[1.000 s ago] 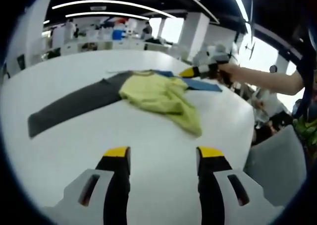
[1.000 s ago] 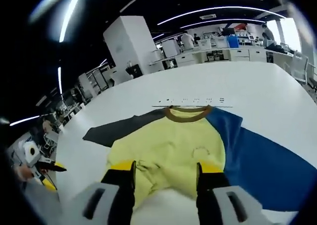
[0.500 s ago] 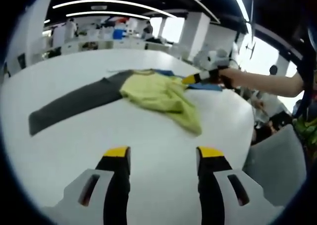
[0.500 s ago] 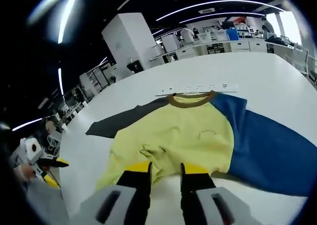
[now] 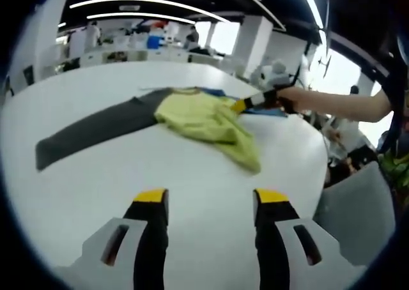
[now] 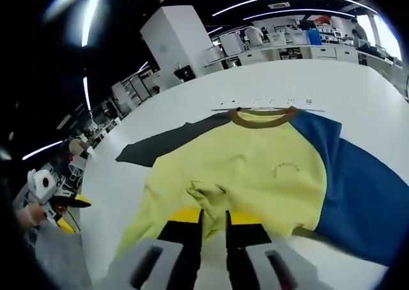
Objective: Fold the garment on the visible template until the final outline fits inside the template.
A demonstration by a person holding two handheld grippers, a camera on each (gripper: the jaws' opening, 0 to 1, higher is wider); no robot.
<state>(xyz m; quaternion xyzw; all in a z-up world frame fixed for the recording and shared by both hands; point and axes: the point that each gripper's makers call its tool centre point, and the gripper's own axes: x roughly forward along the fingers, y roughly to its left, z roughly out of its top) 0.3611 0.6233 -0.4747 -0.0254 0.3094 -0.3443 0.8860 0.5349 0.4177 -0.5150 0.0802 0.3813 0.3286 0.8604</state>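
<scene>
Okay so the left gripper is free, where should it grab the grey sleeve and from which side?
Probably the cuff end of the grey sleeve, the tip farthest from the yellow body. It lies flat and straight on the white table, so the open left gripper could come in low from the table edge and pinch the free end. The right gripper is shut on the yellow hem.

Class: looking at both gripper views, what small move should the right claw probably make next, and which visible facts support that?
Probably lift the right claw and carry the yellow hem it has closed on toward the brown collar. The shirt lies spread on the white table, sleeves out, while the left claw hangs open away from it.
</scene>
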